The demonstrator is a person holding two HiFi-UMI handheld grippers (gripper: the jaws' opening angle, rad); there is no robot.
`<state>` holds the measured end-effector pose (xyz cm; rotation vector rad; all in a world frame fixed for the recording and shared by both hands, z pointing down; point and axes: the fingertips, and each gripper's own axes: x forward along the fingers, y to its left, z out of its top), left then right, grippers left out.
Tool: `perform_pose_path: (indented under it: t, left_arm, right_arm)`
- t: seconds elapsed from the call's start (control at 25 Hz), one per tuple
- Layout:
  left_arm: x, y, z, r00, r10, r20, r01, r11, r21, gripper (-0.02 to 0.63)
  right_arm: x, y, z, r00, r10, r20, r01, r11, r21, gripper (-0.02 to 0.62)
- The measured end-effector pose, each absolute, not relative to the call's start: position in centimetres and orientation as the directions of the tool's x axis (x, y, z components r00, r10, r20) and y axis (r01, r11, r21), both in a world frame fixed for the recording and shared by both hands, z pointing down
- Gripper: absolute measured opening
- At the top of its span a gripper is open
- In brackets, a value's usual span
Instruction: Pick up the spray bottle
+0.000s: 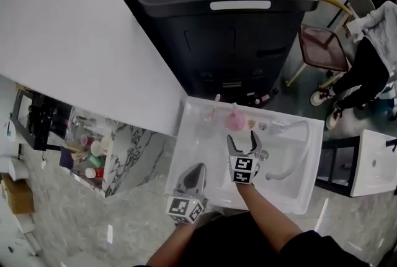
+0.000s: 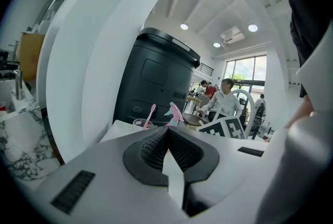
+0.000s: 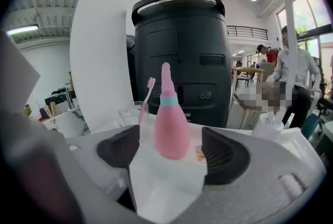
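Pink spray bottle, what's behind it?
A large black machine; a clear cup holding a pink toothbrush stands behind-left. The bottle covers part of the machine's lower front.

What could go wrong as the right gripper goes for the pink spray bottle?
1. The open right gripper isn't gripping the spray bottle yet; an off-centre pad may tip its rounded body.
2. The glass with a toothbrush stands close beside it; a jaw might knock that.
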<state>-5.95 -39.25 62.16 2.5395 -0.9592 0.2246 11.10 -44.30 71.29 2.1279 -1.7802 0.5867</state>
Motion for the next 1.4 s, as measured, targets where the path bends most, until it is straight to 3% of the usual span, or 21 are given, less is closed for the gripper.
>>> perform_pose_path:
  t: [0.16,0.6,0.68,0.76,1.4]
  left_arm:
    - [-7.0,-40.0,63.0,0.736,-0.601,0.312,-0.677,-0.653,0.339,0.017]
    - [-9.4,-39.5,64.3,0.717,-0.599,0.357,-0.697,-0.624,0.354,0.017]
    - [-9.5,-39.3,64.2,0.713,-0.608,0.349,-0.701,-0.619,0.356,0.017]
    - [-9.8,-39.1,64.0,0.71,-0.616,0.341,-0.704,-0.616,0.353,0.017]
    - [-10.6,-34.6,62.1,0.705,-0.639,0.31,-0.709,-0.621,0.334,0.017]
  right_arm:
    - [11.2,-46.1,72.0,0.15,-0.869,0.472,-0.985,-0.171,-0.003,0.402]
    - [11.9,-50.3,73.8,0.145,-0.873,0.467,-0.985,-0.171,-0.015,0.41]
    - [12.2,-50.3,74.4,0.141,-0.856,0.498,-0.984,-0.175,-0.021,0.399]
    - [12.3,-50.1,74.7,0.138,-0.845,0.517,-0.985,-0.173,-0.019,0.314]
    - [9.0,-45.5,68.3,0.024,-0.916,0.401,-0.996,-0.057,-0.07,0.305]
